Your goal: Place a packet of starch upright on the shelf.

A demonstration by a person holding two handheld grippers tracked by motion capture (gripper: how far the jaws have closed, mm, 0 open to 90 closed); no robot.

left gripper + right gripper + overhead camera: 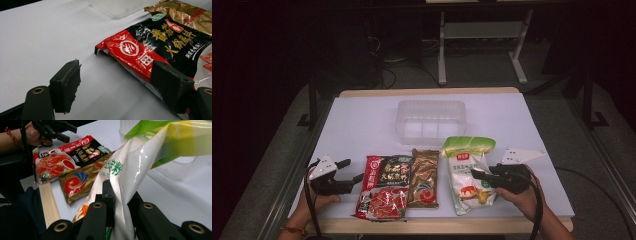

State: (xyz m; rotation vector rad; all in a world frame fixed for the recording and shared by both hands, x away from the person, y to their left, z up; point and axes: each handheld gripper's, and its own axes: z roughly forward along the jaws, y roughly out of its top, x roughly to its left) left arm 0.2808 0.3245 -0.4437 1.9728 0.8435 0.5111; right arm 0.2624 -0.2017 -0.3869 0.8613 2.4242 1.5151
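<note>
The left gripper (pixel 354 171) rests at the front left of the table (pixel 362 120), near its front edge, held low and nearly level by the left hand (pixel 314 200). Its jaws stand wide with nothing between them, pointing toward the red pouch (pixel 384 187); in the left gripper view one pad (pixel 66 85) is over bare table and the other just in front of the pouch's near edge, not pressing it. That pouch lies flat, glossy and crinkly, so it would likely slide before it lifts; a corner or sealed end looks the best place to pinch.

Just right of it, touching or slightly overlapping, lies the gold pouch (pixel 424 177), also flat.

Behind them, toward the middle of the table, stands a clear tub (pixel 430 120), empty as far as I can tell.

The white bag (pixel 469 175), green at the top, sits near the front right. The right gripper (pixel 477 175) has its jaws clamped on a fold of the bag's film along its side; in the right gripper view the plastic bunches between the pads. It looks soft, slippery and filled with something loose, so the weight will probably sag below the grip and the film may creep. The right hand (pixel 522 197) holds the gripper level, pointing left across the bag.
</note>
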